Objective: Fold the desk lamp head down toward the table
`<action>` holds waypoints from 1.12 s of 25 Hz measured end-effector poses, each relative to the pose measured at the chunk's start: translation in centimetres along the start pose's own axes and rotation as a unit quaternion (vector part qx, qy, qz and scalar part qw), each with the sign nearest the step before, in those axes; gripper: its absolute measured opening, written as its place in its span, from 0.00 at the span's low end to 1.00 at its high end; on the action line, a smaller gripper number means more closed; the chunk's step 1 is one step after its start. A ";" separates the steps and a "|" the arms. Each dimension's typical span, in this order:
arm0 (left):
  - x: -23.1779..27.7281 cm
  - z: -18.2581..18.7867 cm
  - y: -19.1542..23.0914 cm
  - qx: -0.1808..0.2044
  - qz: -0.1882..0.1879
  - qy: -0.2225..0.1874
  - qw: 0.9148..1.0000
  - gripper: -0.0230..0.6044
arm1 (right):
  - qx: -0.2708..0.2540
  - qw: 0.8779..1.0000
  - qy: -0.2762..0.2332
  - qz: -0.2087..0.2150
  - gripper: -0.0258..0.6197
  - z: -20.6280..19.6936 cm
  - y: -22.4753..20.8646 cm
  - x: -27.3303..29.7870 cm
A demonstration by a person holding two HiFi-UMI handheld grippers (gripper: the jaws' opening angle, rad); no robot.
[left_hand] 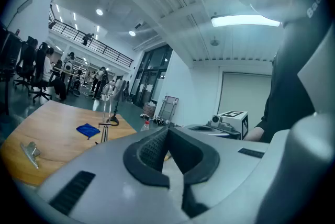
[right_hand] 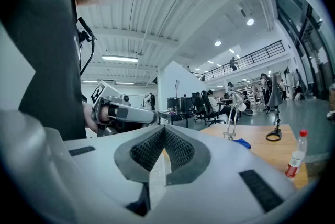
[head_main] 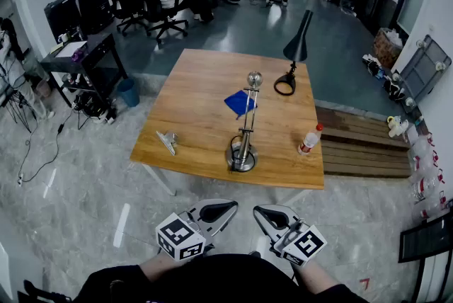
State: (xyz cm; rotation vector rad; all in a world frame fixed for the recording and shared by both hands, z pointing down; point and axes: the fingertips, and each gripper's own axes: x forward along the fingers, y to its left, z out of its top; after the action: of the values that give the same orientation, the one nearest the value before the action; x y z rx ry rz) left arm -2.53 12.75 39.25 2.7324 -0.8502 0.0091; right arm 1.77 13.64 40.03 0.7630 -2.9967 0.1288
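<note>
I see the table (head_main: 198,96) ahead: silver lamp (head_main: 245,126) upright by its near edge, head raised, black lamp (head_main: 297,47) far right. My left gripper (head_main: 226,207) and right gripper (head_main: 262,212) sit short of the table, jaws closed, nothing held.

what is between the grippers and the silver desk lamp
Nothing visible. The left gripper and right gripper hang short of the table; the silver desk lamp stands near its front edge, the bottle off to its right.
</note>
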 end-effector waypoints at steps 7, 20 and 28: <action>1.3 -0.4 0.2 -0.002 0.003 0.004 1.000 0.05 | -0.002 1.000 -0.005 0.011 0.05 -0.2 -0.7 -0.2; 5.7 0.6 0.3 0.011 0.038 -0.004 0.999 0.05 | 0.011 0.998 -0.039 0.054 0.05 0.4 -4.3 -2.5; 7.5 2.3 3.5 0.026 0.057 -0.022 0.998 0.05 | 0.008 0.998 -0.023 0.062 0.05 -0.4 -7.6 -1.2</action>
State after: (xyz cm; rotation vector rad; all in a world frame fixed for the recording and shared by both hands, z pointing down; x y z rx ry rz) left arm 1.51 5.20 38.64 2.7371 -1.0295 -0.0057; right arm 6.50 7.63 40.89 0.5898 -3.0893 0.1409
